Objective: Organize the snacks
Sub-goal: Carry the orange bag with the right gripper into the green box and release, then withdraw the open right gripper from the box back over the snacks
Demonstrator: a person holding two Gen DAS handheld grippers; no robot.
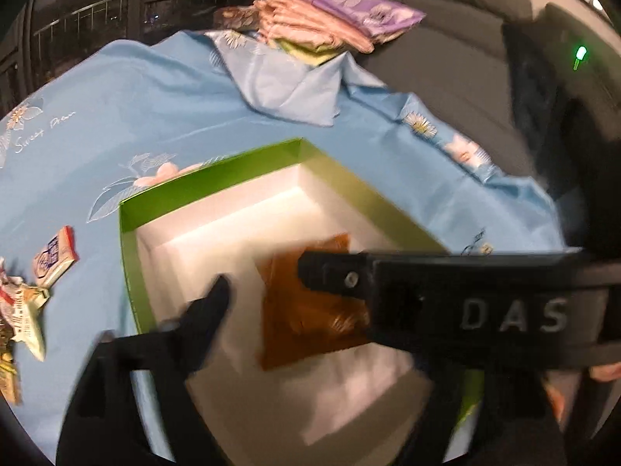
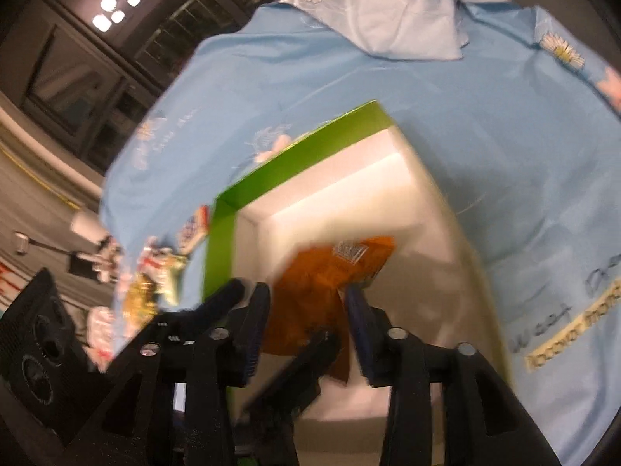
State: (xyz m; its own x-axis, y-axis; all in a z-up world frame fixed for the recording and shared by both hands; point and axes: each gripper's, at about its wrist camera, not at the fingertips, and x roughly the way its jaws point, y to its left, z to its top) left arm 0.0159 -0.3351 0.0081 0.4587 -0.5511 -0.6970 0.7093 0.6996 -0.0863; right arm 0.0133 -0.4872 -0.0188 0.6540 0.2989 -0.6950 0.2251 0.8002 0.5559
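A green box (image 1: 217, 173) with a white inside stands on the blue cloth. An orange snack packet (image 1: 306, 310) lies in it. My right gripper (image 2: 306, 306) is open above the box, its fingers on either side of the orange packet (image 2: 330, 272); I cannot tell whether they touch it. It crosses the left wrist view as a black bar (image 1: 427, 291) over the packet. My left gripper shows one dark finger (image 1: 209, 306) over the box; its other finger is hidden. Loose snack packets (image 1: 50, 256) lie left of the box (image 2: 302, 155).
The blue floral cloth (image 1: 155, 116) covers the table. Folded pink and purple cloths (image 1: 326, 19) lie at its far edge. A dark chair (image 1: 465, 39) stands behind. More snack packets (image 2: 155, 272) lie near the table's left edge.
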